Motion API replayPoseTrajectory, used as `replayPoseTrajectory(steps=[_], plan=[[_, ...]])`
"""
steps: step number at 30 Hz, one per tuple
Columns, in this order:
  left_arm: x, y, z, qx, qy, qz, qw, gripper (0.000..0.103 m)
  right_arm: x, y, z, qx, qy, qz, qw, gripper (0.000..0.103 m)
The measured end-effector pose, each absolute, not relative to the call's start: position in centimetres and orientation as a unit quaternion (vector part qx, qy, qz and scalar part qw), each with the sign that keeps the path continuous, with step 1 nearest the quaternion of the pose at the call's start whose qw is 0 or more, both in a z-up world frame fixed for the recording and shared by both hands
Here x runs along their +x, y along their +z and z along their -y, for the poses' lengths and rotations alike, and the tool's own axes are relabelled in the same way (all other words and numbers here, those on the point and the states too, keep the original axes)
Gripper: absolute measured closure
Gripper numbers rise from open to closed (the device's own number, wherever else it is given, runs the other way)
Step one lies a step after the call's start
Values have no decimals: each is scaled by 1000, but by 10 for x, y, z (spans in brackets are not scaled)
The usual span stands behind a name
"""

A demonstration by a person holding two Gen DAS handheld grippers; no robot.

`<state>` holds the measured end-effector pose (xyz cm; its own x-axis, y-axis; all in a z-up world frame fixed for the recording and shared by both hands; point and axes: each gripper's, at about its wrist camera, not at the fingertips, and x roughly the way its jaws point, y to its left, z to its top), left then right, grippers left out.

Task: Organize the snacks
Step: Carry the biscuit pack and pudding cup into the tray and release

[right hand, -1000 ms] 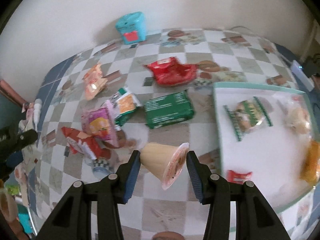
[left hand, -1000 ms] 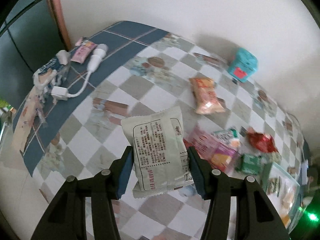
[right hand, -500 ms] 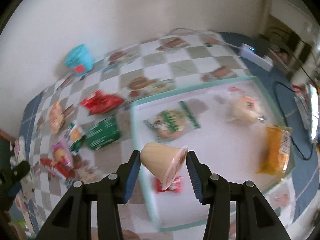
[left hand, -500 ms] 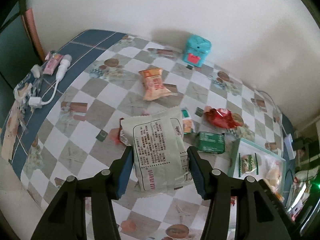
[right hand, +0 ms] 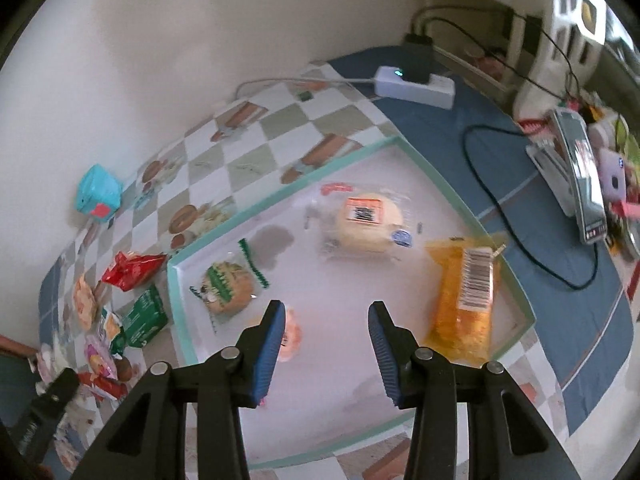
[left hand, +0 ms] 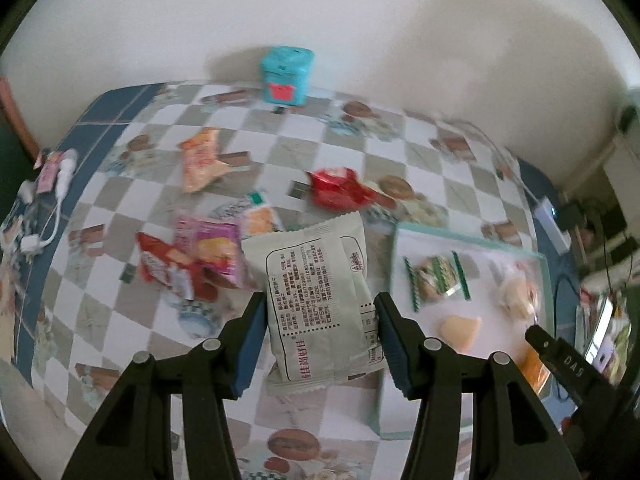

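Observation:
My left gripper (left hand: 320,312) is shut on a grey-white snack packet (left hand: 316,272), held above the checkered table beside the teal-rimmed white tray (left hand: 460,236). My right gripper (right hand: 326,320) hangs over the tray (right hand: 280,196); its jaws are closing with nothing between them. A pale jelly cup (left hand: 460,330) lies on its side in the tray, and its pink lid (right hand: 291,336) peeks out beside the right gripper's left finger. The tray also holds a green-wrapped cookie (right hand: 226,288), a round bun (right hand: 368,220) and an orange packet (right hand: 464,300).
Loose snacks lie left of the tray: a red packet (left hand: 336,188), an orange one (left hand: 200,160), a pink one (left hand: 212,248). A teal tin (left hand: 286,76) stands by the wall. A power strip (right hand: 416,84), a black cable (right hand: 520,236) and a phone stand (right hand: 580,184) sit right of the tray.
Both grippers swung right, from over the loose snacks to the tray. The jelly cup left the right gripper and now lies in the tray. The left still holds its packet.

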<state>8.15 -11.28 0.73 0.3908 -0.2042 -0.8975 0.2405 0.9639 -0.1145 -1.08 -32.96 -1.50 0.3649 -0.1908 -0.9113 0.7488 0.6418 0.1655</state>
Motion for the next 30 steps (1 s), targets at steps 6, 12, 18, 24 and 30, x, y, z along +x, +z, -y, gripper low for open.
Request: replayPoseTrajectory(steps=[6, 12, 18, 24, 30], plan=[[72, -12, 152, 52, -168, -551, 815, 47, -16, -23, 335, 318, -298, -481, 761, 56], [61, -35, 190, 87, -201, -570, 792, 47, -16, -25, 336, 324, -293, -485, 757, 56], [49, -52, 215, 111, -215, -591, 770, 47, -20, -25, 341, 334, -295, -485, 753, 56], [37, -58, 229, 116, -241, -605, 750, 45, -24, -25, 346, 343, -298, -482, 749, 56], [37, -58, 226, 112, -234, -610, 749, 30, -27, -25, 351, 350, -299, -479, 747, 55]])
